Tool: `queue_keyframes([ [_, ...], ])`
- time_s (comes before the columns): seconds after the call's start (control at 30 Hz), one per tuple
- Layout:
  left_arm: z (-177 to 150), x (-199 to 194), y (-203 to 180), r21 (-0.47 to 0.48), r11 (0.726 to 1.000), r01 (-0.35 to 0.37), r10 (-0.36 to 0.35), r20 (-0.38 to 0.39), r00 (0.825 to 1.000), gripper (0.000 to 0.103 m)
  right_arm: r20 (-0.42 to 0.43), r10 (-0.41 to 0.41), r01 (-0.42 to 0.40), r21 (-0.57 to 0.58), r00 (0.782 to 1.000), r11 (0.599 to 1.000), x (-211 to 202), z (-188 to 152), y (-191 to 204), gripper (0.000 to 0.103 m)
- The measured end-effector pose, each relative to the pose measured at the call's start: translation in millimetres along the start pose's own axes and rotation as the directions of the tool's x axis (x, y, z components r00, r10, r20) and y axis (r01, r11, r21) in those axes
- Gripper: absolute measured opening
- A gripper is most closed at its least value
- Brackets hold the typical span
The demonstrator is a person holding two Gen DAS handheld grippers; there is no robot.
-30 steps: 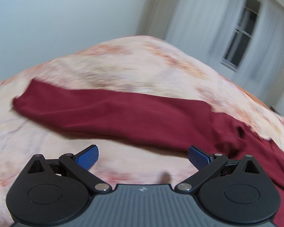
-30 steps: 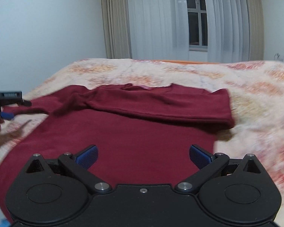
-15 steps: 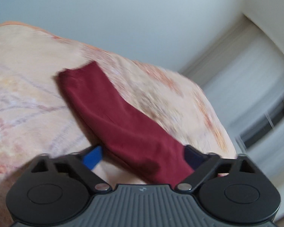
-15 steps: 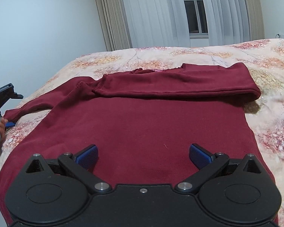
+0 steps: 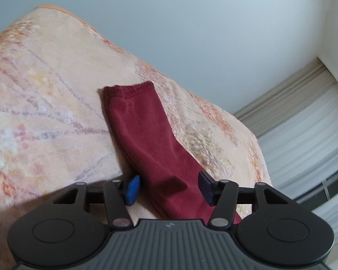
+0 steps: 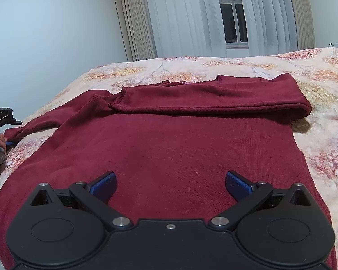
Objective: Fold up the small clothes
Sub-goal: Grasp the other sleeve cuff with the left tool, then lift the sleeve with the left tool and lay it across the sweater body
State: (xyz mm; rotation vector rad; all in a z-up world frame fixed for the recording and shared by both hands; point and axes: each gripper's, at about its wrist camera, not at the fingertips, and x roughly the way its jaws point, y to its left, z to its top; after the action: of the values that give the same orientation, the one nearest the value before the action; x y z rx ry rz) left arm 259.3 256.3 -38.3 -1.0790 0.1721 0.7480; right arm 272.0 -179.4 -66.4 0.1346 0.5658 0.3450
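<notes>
A: Left gripper (image 5: 169,187), jaws just been closing around the loose left sleeve (image 5: 144,135) of the dark red knit long-sleeved top (image 6: 169,153). Sleeve running between the blue pads (image 5: 133,189), cuff ahead of the tips; pads not visibly pressing yet, a sliver of gap on each side. So: partly closed, nothing clamped.

B: And further right?

A: Right gripper (image 6: 170,183) wide open, hovering above the lower body of the top, holding nothing. Other sleeve (image 6: 214,99) already folded across the chest, ahead of those tips. All of it lying on the peach floral bedspread (image 6: 326,157).

B: Risks?

A: Probably snagging bedspread along with the sleeve, pads sitting so close to it. Or pinching only one layer, letting the sleeve slip or twist on lifting. Also dragging the body askew, with nothing pinning it down.
</notes>
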Motion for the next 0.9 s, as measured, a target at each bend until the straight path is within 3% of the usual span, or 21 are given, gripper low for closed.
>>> queue_keyframes([
  [0.03, 0, 5, -2, -0.01, 1.0, -0.012, 0.012, 0.011, 1.0, 0.044, 0.001, 0.0, 0.0, 0.0, 1.0, 1.0, 0, 0, 0, 0.103],
  [0.1, 0, 6, -1, -0.02, 0.999, -0.028, 0.029, 0.025, 0.999, 0.019, 0.003, 0.002, -0.002, 0.001, 1.0, 1.0, 0, -1, 0, 0.103],
  [0.2, 2, 6, 3, -0.017, 1.0, -0.024, 0.024, 0.029, 0.999, 0.007, 0.006, 0.005, -0.005, 0.002, 1.0, 1.0, 0, -1, -1, 0.103],
  [0.37, 9, 1, -11, 0.062, 0.998, 0.031, -0.036, 0.081, 0.996, 0.005, 0.011, 0.011, -0.011, 0.008, 1.0, 1.0, -1, -2, -2, 0.103],
  [0.53, 34, 2, -51, 0.15, 0.983, 0.106, -0.129, 0.157, 0.979, 0.005, 0.018, 0.022, -0.022, 0.017, 1.0, 1.0, -2, -3, -4, 0.103],
  [0.73, 50, -5, -92, 0.273, 0.947, 0.167, -0.232, 0.226, 0.946, 0.005, 0.035, 0.045, -0.046, 0.04, 0.998, 0.998, -3, -5, -9, 0.103],
  [0.9, 44, -4, -119, 0.34, 0.919, 0.198, -0.282, 0.218, 0.934, 0.005, 0.046, 0.058, -0.06, 0.055, 0.997, 0.997, -4, -5, -10, 0.103],
])
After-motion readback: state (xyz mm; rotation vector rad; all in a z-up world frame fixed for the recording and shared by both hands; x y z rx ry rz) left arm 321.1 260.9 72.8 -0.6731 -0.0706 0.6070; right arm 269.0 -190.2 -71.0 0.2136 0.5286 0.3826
